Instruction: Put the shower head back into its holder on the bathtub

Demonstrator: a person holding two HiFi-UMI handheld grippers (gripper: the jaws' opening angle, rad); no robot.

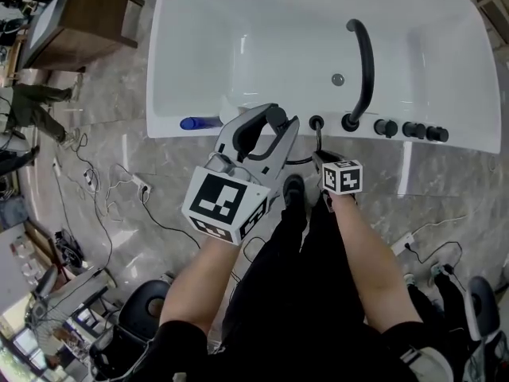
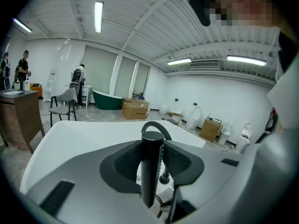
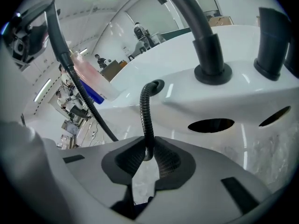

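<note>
My left gripper point(image 1: 272, 126) is shut on the black shower head point(image 1: 276, 117) and holds it just in front of the white bathtub's rim point(image 1: 238, 130). In the left gripper view the shower head's round handle point(image 2: 151, 171) stands upright between the pads of the left gripper point(image 2: 152, 164). The holder is a black-ringed hole point(image 1: 316, 122) in the rim, to the right of the shower head. A black ribbed hose point(image 3: 146, 120) hangs out of the holder point(image 3: 156, 84). My right gripper point(image 3: 148, 154) is shut on the hose below the rim; its marker cube point(image 1: 343, 177) shows in the head view.
A black arched faucet spout point(image 1: 364, 62) and a row of black knobs point(image 1: 409, 130) stand on the rim to the right of the holder. A blue bottle point(image 1: 199, 122) lies at the rim's left. Cables point(image 1: 119, 189) run over the marble floor; a wooden cabinet point(image 1: 79, 14) stands far left.
</note>
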